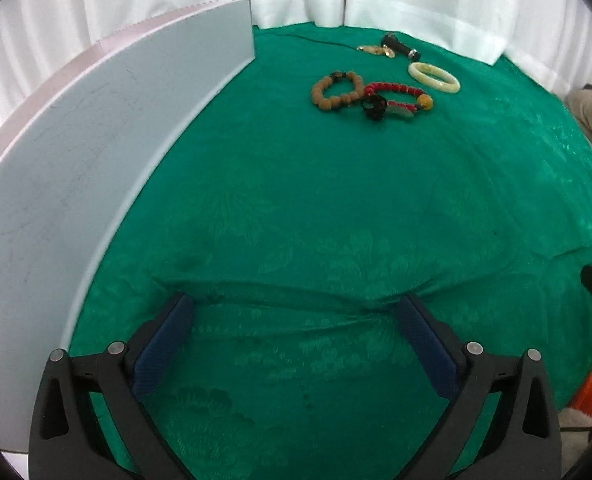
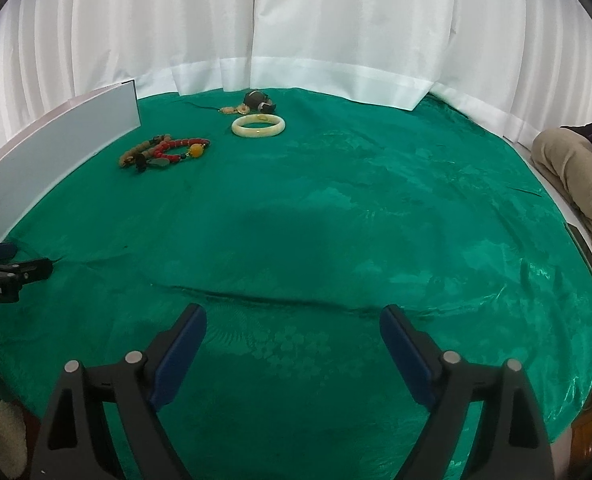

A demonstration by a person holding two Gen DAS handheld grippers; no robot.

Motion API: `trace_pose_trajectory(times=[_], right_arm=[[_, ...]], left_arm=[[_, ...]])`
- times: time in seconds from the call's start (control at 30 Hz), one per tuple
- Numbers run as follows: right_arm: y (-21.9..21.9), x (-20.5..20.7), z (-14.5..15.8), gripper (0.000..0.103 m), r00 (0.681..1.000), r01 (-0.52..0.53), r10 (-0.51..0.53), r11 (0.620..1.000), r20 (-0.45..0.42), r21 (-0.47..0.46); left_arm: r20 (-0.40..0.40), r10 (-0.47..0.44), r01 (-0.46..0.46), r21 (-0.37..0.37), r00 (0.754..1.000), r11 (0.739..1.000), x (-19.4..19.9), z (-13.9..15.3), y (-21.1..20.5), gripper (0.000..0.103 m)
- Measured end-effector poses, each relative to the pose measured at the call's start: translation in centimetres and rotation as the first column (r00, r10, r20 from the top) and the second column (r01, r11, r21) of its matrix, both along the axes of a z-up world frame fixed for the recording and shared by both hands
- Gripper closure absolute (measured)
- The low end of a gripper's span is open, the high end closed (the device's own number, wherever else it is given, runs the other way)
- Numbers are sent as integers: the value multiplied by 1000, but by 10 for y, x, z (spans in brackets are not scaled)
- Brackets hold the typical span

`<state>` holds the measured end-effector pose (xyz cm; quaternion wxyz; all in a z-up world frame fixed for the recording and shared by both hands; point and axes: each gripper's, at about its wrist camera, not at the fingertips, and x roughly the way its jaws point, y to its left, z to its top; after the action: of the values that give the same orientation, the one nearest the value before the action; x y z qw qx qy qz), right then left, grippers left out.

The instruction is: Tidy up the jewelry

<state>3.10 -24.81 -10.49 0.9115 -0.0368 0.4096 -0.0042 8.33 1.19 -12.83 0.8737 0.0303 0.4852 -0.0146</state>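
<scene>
A brown bead bracelet (image 1: 337, 90) (image 2: 144, 151), a red bead bracelet (image 1: 399, 98) (image 2: 182, 149) with a yellow bead and green pendant, a pale jade bangle (image 1: 434, 77) (image 2: 259, 125), a gold chain piece (image 1: 375, 50) (image 2: 234, 110) and a small dark object (image 1: 401, 46) (image 2: 258, 100) lie at the far side of the green cloth (image 1: 315, 220) (image 2: 335, 220). My left gripper (image 1: 294, 312) is open and empty, low over the near cloth. My right gripper (image 2: 294, 320) is open and empty, also near. Both are far from the jewelry.
A pale grey box (image 1: 76, 160) (image 2: 56, 140) stands along the left of the cloth. White curtains (image 2: 296, 20) hang behind. The left gripper's body (image 2: 4, 276) shows at the right view's left edge. A beige bundle (image 2: 575, 172) lies off the cloth at right.
</scene>
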Motion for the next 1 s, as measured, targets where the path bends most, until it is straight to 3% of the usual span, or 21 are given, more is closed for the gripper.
trace_pose_trajectory(times=[1.0], right_arm=[[4,-2,1,13,1000,-25,26,999,-10,35]], left_arm=[[-31,-26,25,-26,999,999,6,-2,3,1]])
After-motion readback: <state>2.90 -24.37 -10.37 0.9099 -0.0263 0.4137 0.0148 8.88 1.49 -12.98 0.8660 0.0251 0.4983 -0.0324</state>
